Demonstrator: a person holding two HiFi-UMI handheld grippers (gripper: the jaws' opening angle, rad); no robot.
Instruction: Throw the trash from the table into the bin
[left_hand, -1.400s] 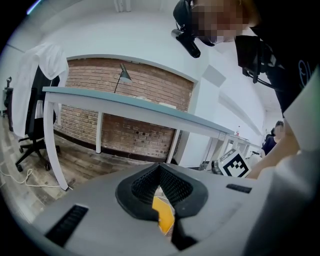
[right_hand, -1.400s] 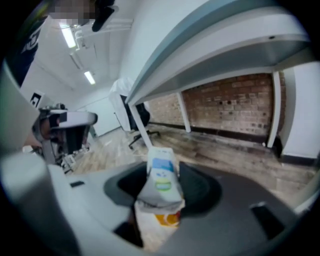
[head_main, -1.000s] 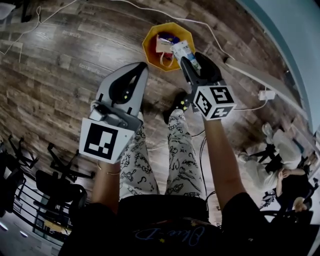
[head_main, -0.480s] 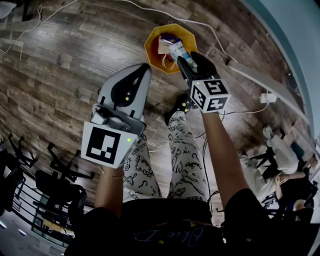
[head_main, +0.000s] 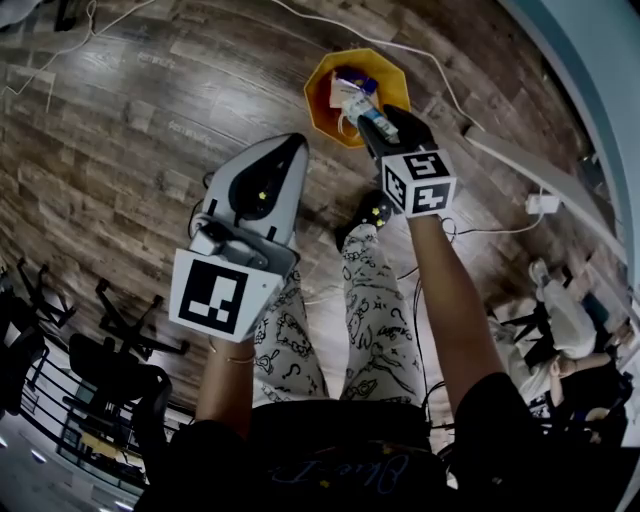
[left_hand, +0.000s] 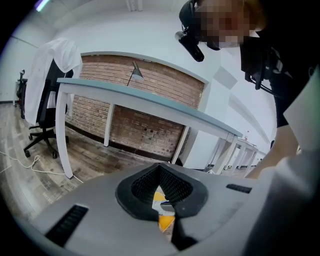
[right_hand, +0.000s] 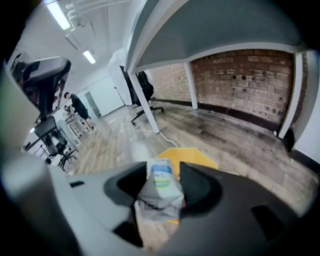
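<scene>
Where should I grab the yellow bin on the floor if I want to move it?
Grip the bin by its rim, coming down from above, on the side at the head view's left. The top is open and the wall stands upright, so one jaw fits inside, one outside. The right claw with its carton hangs over the other side.

Wood, plastic, paper and brick

The floor (head_main: 150, 130) is laid in matt, grained wood planks. The bin (head_main: 318, 85) is seen as smooth plastic, the carton (head_main: 358, 108) as crumpled printed paper, the left gripper (head_main: 290, 145) and right gripper (head_main: 368, 118) as matt plastic, the wall (left_hand: 145, 125) as rough brick.
</scene>
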